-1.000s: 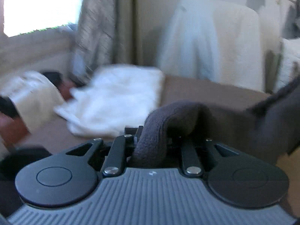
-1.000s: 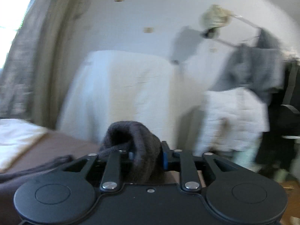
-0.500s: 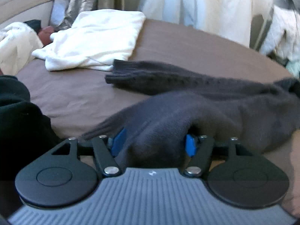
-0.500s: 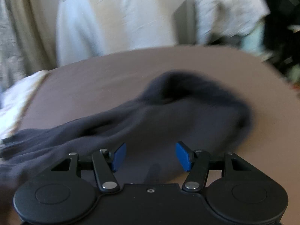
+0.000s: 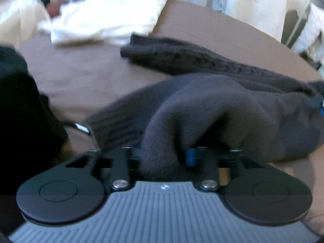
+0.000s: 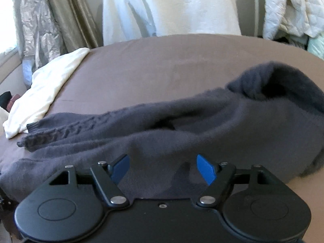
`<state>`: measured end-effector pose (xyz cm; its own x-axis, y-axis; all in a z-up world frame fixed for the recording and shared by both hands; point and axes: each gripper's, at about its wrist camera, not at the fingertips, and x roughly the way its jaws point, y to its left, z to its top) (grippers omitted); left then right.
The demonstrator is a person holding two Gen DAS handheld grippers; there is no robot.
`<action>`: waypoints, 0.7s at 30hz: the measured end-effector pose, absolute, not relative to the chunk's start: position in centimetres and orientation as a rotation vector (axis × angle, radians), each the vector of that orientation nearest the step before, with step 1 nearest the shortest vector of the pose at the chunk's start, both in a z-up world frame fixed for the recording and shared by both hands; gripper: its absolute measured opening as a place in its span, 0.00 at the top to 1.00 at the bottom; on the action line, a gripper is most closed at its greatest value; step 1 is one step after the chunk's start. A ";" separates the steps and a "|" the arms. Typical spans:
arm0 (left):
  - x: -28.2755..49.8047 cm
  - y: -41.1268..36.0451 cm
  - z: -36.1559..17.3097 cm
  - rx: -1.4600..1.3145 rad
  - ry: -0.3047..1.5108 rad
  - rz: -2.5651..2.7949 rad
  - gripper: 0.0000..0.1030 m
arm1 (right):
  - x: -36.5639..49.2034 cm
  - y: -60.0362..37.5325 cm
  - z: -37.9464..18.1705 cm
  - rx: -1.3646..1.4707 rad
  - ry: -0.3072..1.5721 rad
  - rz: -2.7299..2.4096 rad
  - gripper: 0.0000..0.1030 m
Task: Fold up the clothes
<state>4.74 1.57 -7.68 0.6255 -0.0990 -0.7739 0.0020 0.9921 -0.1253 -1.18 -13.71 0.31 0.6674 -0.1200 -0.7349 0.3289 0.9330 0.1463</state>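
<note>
A dark grey knit sweater [image 5: 212, 105] lies crumpled across the brown bed sheet [image 5: 81, 75], one cable-knit sleeve [image 5: 182, 58] stretched out to the left. My left gripper [image 5: 162, 156] is closing its jaws on a thick fold of the sweater, and the blue pads press into it. In the right wrist view the sweater [image 6: 202, 125] spreads below my right gripper [image 6: 163, 166]. Its jaws are opening, the blue pads stand wide apart just above the fabric, and nothing is gripped between them. The sleeve [image 6: 66, 129] trails off to the left.
A folded white cloth [image 5: 109, 10] lies at the bed's far left, also in the right wrist view [image 6: 46, 87]. A black garment [image 5: 20, 111] sits at the near left. White garments [image 6: 168, 6], a quilted jacket [image 6: 291, 6] and curtains [image 6: 60, 14] hang behind the bed.
Both grippers came down from a raised position to the bed, laying the sweater on the sheet. The right gripper let go and widened. The left opened, then closed again on a fold.
</note>
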 end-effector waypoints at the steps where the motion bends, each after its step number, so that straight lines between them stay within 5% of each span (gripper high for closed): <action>1: 4.6 1.4 -7.2 -0.099 0.875 -0.055 0.76 | -0.7 -13.5 0.6 0.239 0.800 -0.255 0.24; 7: 4.1 2.1 -5.3 -0.096 0.815 -0.048 0.77 | 4.4 -11.0 -0.1 -0.257 0.849 -0.208 0.24; 12: 5.1 2.5 -7.3 -0.098 0.859 -0.034 0.76 | 8.6 -10.6 -2.6 -0.391 0.905 -0.105 0.24; 13: 5.2 2.5 -7.7 -0.107 0.872 -0.032 0.76 | 9.4 -10.6 -3.1 -0.397 0.907 -0.102 0.28; 16: 5.2 2.4 -7.8 -0.102 0.875 -0.029 0.76 | 11.1 -11.0 -3.0 -0.345 0.887 -0.039 0.88; 21: 4.8 2.0 -7.1 -0.075 0.867 -0.028 0.74 | 7.8 -11.9 3.0 -0.243 0.650 -0.178 0.89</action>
<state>4.76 2.01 -7.14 0.6472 -0.0551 -0.7603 -0.0059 0.9970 -0.0772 7.76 -11.92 3.04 0.7826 -0.2385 -0.5750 0.0870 0.9565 -0.2783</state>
